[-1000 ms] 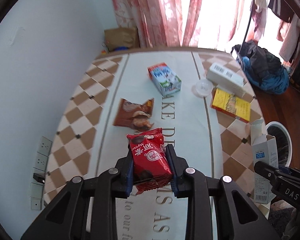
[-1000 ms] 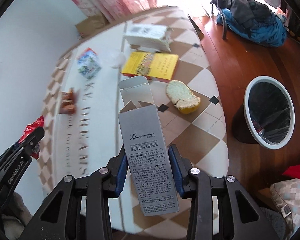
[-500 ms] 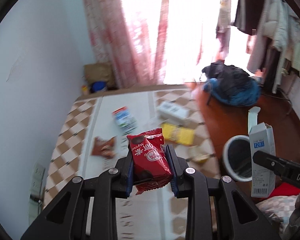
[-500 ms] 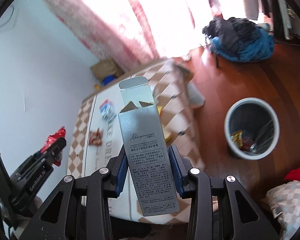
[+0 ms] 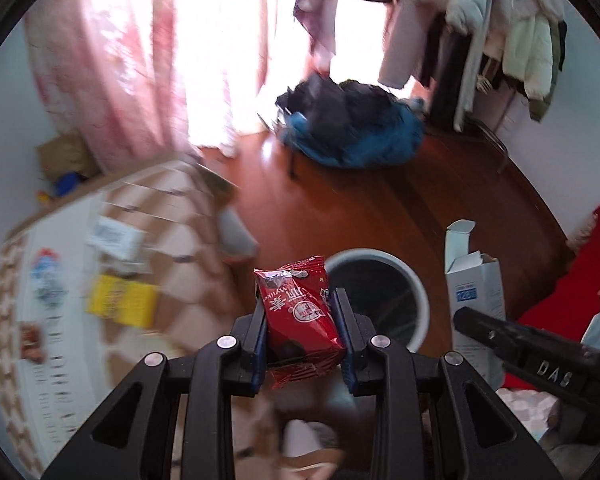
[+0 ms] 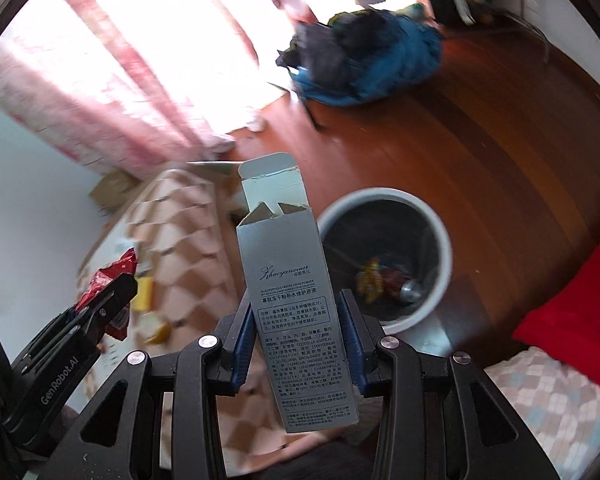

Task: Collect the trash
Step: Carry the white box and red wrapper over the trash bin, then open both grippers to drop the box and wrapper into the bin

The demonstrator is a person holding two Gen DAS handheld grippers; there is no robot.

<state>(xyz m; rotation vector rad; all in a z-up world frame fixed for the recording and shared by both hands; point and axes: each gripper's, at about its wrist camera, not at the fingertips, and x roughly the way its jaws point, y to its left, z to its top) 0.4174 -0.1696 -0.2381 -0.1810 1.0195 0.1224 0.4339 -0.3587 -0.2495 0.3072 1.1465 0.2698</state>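
Pretty much everything on the tabletop (image 5: 188, 256) is smeared by motion blur, so the yellow item (image 5: 122, 305) and the white box (image 5: 116, 238) can't be read at all. The red snack packet (image 5: 300, 316) hides the near left rim of the trash bin (image 5: 416, 280), and the junk inside the bin is too blurry to identify.

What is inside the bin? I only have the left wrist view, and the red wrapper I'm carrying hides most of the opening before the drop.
Observer: The right wrist view looks into the white bin. A yellow wrapper and a silvery can lie at the bottom.
Operator: Is the box beside my red wrapper gripped squarely?
Observer: Yes. The right gripper pinches the silver box on both narrow sides, with the top flap open.
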